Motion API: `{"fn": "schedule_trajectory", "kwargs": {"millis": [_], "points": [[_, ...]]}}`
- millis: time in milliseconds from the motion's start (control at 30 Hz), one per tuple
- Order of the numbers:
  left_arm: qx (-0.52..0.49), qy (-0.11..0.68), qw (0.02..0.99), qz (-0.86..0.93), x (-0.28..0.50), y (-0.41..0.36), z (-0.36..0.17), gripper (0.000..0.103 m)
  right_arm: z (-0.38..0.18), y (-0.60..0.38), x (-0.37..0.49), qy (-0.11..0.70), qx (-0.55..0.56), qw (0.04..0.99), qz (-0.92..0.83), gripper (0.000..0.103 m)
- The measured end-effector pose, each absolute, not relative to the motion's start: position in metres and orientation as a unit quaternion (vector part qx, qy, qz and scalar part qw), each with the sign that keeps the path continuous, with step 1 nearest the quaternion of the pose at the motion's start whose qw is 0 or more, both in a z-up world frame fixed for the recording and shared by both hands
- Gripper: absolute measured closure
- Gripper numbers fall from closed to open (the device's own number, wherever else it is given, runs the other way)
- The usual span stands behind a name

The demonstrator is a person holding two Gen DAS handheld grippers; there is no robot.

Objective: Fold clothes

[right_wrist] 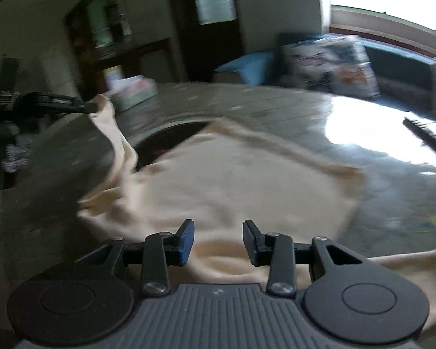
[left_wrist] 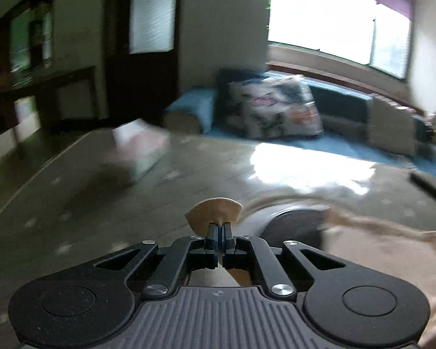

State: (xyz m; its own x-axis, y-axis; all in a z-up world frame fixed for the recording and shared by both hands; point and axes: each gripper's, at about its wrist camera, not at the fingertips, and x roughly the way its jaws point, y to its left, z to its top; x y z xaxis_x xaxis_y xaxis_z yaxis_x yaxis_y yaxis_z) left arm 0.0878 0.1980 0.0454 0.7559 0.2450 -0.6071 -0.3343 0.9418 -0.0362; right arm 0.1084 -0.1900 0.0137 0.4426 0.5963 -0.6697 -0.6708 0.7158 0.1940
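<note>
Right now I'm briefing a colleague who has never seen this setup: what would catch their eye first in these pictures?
First, the beige garment spread over the table, one corner lifted to the left by the shut left tongs. Next, the bright window glare on the tabletop at right, with the open right tongs hovering over the cloth's near edge. A tissue box sits at the table's far left.

Beige garment [right_wrist: 232, 180], grey speckled table [left_wrist: 72, 203], blue sofa [left_wrist: 343, 101].
</note>
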Motion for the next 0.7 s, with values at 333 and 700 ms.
{"fn": "schedule_trajectory", "kwargs": {"millis": [333,700], "points": [[-0.018,0.385,0.889,0.245,0.051,0.239,0.008,0.097,0.005,-0.158,0.102,0.386,-0.093,0.826,0.4,0.066],[-0.01,0.36,0.931,0.057,0.034,0.166,0.041,0.096,-0.007,-0.158,0.116,0.424,-0.07,0.8,0.418,0.069]]}}
